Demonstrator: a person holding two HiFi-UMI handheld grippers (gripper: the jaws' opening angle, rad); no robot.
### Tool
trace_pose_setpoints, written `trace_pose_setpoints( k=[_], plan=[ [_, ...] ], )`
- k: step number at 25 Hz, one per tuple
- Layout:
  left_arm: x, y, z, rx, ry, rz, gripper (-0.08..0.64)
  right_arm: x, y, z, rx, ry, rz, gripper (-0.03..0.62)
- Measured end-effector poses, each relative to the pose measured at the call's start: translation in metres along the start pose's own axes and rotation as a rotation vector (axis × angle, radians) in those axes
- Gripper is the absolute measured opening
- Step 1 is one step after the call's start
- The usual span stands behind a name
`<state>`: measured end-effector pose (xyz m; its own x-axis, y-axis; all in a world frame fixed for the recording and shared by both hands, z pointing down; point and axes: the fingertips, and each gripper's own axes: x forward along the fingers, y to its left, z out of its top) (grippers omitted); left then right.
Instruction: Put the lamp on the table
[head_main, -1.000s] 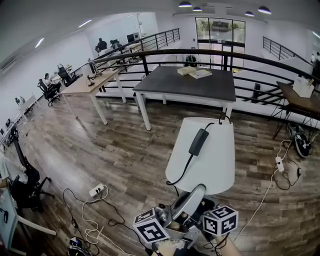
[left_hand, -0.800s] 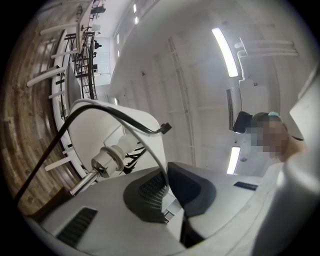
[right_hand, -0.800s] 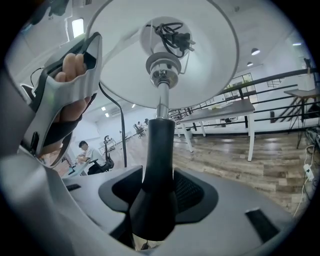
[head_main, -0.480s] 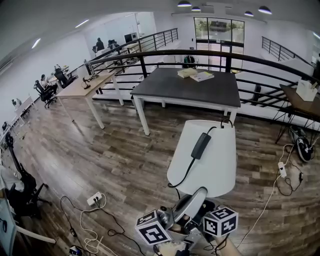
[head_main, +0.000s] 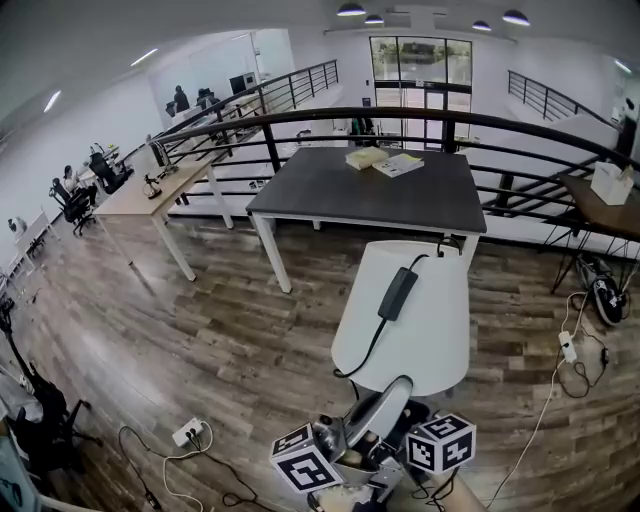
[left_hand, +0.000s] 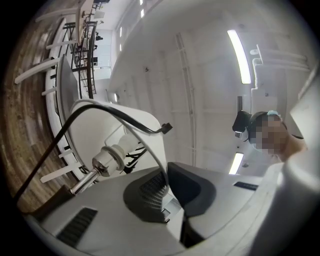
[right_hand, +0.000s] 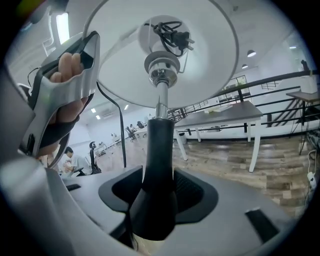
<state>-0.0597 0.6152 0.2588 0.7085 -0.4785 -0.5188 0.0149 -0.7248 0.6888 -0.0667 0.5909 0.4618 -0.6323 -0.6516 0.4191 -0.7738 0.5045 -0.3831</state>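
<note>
An open-plan office floor (head_main: 200, 330) of wood planks stretches ahead to a black railing (head_main: 300, 115), and in front of that railing stands the dark-topped table (head_main: 400, 195) on white legs, at 12 o'clock in the head view. On its far edge lie some books (head_main: 365, 157) and loose papers (head_main: 398, 165); the near part of the top is bare. The lamp (head_main: 430, 320) is in the air between the person and the table, well apart from it, with its long axis running from 6 to 12 o'clock, base toward the person and white shade (right_hand: 210, 65) toward the table. Its black cord, with an inline switch (head_main: 397, 292), drapes over the outside of the shade. The right gripper (right_hand: 152, 200) is clamped on the black stem (right_hand: 159, 145) low on the lamp, so it appears to carry most of the weight. The left gripper (left_hand: 167, 187) points upward and pinches the thin lower rim of the shade, which probably steadies the tilt. Both grippers sit side by side at 6 o'clock, neither clearly nearer the table. The shade is the only hollow thing here: inside it sit the socket (right_hand: 161, 64) and the plug (right_hand: 175, 31), coiled up near the top. To land the lamp, it must travel toward 12 o'clock and come upright over the bare near edge.
</note>
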Motion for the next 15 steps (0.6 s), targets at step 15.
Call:
trace_pose_setpoints(
  k=[15],
  plan=[
    [0.024, 0.084, 0.063, -0.019, 0.000, 0.015, 0.028, 0.086, -0.035, 0.043, 0.008, 0.025, -0.020, 0.216]
  ],
)
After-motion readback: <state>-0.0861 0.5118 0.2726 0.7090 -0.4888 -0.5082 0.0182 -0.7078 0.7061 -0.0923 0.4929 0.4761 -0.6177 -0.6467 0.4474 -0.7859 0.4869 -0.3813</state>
